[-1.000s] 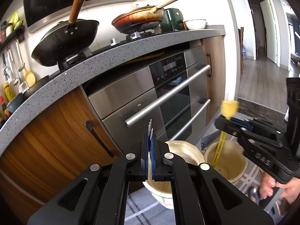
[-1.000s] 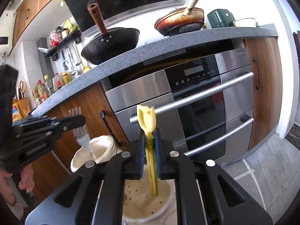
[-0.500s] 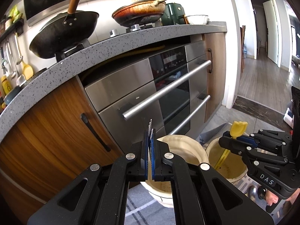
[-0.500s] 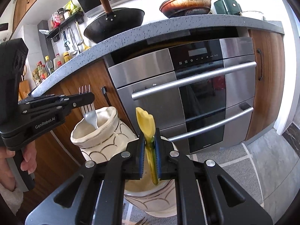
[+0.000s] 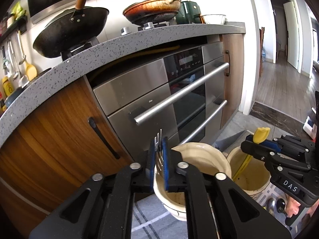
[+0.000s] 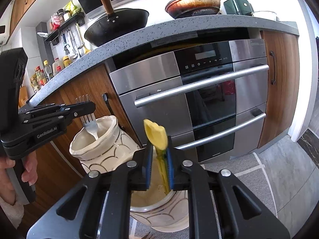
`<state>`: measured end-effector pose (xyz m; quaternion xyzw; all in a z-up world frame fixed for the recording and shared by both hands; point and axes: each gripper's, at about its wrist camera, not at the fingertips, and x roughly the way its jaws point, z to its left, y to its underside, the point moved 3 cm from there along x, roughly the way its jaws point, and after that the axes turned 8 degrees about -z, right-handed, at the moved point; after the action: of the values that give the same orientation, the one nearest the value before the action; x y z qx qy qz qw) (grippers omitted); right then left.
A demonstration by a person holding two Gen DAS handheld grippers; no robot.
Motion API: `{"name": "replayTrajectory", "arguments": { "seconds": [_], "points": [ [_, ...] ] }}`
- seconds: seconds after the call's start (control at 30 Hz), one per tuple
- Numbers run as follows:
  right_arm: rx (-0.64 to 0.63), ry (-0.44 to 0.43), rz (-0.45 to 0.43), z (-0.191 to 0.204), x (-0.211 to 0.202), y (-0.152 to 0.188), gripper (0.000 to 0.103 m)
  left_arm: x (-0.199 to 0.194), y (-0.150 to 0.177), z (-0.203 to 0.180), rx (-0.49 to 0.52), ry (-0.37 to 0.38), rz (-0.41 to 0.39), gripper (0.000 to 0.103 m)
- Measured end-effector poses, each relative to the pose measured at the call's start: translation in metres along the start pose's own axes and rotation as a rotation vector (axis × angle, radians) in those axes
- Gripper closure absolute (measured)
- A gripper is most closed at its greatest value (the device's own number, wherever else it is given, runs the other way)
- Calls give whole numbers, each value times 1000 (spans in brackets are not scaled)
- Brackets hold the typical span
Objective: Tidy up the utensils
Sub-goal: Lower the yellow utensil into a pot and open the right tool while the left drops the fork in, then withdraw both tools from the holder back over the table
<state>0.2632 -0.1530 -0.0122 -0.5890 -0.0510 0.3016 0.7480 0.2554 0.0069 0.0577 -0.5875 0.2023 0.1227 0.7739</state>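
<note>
My left gripper (image 5: 159, 151) hangs over a cream ceramic jar (image 5: 201, 155). Its jaws are opening, and a metal fork (image 5: 159, 139) stands loose between the blue pads, tines up. From the right wrist view the fork (image 6: 90, 125) reaches down into that jar (image 6: 103, 151) below the left gripper (image 6: 88, 108). My right gripper (image 6: 158, 159) is over a second jar (image 6: 171, 213). Its jaws are opening too. A yellow utensil (image 6: 156, 135) leans on the right pad with a gap on its left, its lower end inside the jar. In the left wrist view the right gripper (image 5: 246, 146) and the yellow utensil (image 5: 260, 135) sit above that jar (image 5: 251, 181).
Both jars stand on a grey striped mat (image 5: 147, 219) before a wooden cabinet (image 5: 55, 131) and a steel oven (image 6: 199, 103) with bar handles. Spoons (image 5: 274, 205) lie on the mat at right. Pans (image 5: 69, 33) sit on the counter. A hand (image 6: 28, 169) holds the left gripper.
Both grippers came down closer to the jars, bringing the fork and the yellow utensil lower into them. Both pairs of pads have parted slightly, and the yellow utensil now tilts.
</note>
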Motion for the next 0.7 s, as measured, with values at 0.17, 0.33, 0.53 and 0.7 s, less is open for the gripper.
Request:
{"name": "replayTrajectory", "arguments": {
  "seconds": [0.17, 0.33, 0.53, 0.7],
  "points": [
    [11, -7, -16, 0, -4, -5, 69, 0, 0, 1, -4, -7, -1, 79],
    [16, -10, -27, -1, -11, -12, 53, -6, -3, 3, -15, -10, -11, 63],
    [20, -3, -33, 0, -27, -20, 35, -35, -6, 12, -65, -17, -50, 35],
    [6, -15, -45, 6, -53, -21, 17, -66, 2, 13, -85, -4, -75, 26]
  ]
}}
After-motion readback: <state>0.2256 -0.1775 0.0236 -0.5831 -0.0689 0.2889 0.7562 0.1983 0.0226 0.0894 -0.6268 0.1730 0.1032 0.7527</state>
